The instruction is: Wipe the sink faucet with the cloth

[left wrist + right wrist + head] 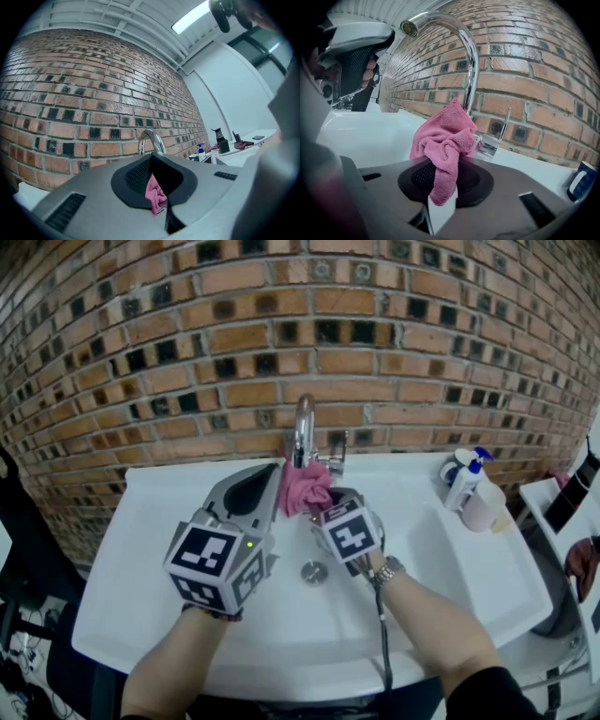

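Cloth at faucet stem, both claws clamped on it.
Right claw pinches the bunched pink cloth; left claw is fully closed with a pink fold in its slot. The wad sits against the lower stem of the faucet, above the back of the sink. To wipe well, I reckon: press the wad on the chrome, run it along the tube from base to arch, then work round the back, loosening neither grip. Faucet's long axis stands upright, then hooks over, mouth pointing down toward me into the sink.
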### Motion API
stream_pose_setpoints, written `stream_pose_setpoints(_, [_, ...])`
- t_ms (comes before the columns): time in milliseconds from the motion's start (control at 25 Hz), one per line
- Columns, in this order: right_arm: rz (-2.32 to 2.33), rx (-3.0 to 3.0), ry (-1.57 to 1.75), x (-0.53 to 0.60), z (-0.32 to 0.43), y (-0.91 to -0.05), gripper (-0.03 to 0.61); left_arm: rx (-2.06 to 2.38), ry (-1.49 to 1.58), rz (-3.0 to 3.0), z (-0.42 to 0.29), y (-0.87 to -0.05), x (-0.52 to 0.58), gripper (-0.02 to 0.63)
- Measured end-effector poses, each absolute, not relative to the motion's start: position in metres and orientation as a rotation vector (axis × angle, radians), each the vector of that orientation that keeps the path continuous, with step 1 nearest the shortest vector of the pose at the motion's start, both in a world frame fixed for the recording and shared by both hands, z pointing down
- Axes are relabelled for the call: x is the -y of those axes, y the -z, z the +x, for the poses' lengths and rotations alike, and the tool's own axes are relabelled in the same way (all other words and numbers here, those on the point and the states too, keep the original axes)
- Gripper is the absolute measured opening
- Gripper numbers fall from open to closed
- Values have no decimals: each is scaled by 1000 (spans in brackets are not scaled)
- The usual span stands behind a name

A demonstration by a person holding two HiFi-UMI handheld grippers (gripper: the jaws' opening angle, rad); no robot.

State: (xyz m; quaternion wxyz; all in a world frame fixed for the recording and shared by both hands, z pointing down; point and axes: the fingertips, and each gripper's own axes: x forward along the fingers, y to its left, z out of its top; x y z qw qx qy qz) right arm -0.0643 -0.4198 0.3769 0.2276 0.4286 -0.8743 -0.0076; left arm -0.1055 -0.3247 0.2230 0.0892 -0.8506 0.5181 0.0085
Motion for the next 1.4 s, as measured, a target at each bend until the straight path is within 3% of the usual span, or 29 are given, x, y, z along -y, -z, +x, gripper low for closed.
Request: stream_pose_setpoints(1400, [1569, 2287, 105, 477, 34, -321, 78, -1549, 3, -2538, -103, -234, 328, 3])
